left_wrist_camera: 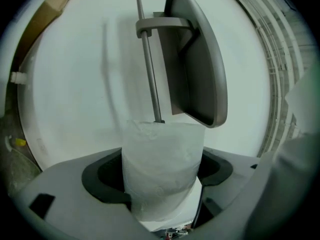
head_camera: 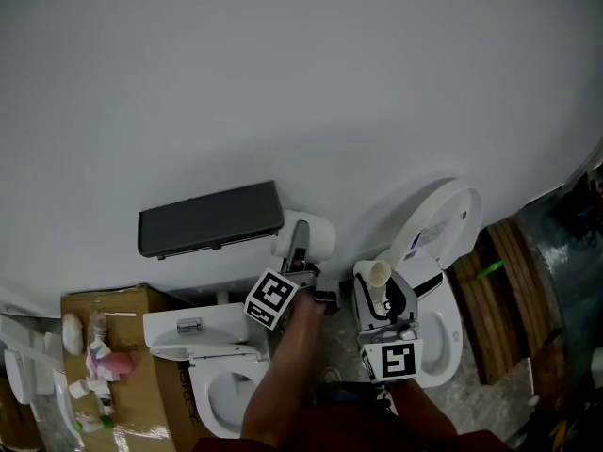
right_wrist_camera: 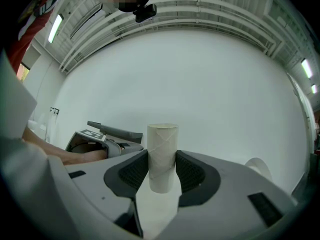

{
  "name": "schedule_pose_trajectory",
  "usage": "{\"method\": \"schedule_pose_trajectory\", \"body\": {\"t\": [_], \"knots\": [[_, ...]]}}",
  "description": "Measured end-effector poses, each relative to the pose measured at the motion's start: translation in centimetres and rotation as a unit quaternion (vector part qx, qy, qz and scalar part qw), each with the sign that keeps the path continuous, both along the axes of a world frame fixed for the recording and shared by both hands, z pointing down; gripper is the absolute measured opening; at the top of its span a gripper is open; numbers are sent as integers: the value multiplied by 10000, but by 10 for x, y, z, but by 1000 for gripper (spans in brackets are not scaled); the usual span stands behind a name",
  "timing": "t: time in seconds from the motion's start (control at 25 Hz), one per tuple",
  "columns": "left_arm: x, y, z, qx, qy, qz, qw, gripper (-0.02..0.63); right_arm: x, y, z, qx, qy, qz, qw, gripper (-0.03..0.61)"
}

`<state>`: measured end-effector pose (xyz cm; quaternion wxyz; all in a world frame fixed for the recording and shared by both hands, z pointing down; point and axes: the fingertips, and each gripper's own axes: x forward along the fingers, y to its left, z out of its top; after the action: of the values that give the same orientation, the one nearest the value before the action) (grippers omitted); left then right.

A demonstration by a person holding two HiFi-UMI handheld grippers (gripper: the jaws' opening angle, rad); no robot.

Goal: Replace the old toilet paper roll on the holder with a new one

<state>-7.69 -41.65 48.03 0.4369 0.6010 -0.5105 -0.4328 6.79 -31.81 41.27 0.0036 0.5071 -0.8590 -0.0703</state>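
Left gripper view: your left gripper (left_wrist_camera: pixel 162 173) grips the roll (left_wrist_camera: pixel 161 151) at the rod (left_wrist_camera: pixel 150 64) tip; thread it on next. Right gripper (right_wrist_camera: pixel 162 173) grips the tube (right_wrist_camera: pixel 162 143).

The new roll (left_wrist_camera: pixel 162 174) is soft, faintly embossed paper; the empty tube (right_wrist_camera: pixel 162 156) is matt beige cardboard; the holder's rod (left_wrist_camera: pixel 150 69) is smooth metal, its cover (left_wrist_camera: pixel 197 59) matt grey plastic.

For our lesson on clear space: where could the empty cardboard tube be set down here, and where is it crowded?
Bare: the right part of the cardboard box top, beside the small items; the left toilet's tank lid. Crowded: between holder and raised toilet lid, where left gripper and right gripper meet.
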Motion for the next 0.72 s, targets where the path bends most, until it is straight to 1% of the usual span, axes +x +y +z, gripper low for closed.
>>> {"method": "schedule_pose_trajectory", "body": {"t": [0.12,0.32,0.6,0.72], "knots": [[-13,1,-1,69,231,-206,9995,437,1,-1,2,-14,43,5,10000,178],[-34,4,-3,179,416,-476,9978,437,-4,-2,4,-46,48,-32,10000,178],[-71,13,-1,276,638,-853,9939,437,-23,0,5,-63,87,-229,9997,178],[-86,18,1,340,806,-1007,9911,437,-32,2,6,-66,108,-299,9995,179]]}}
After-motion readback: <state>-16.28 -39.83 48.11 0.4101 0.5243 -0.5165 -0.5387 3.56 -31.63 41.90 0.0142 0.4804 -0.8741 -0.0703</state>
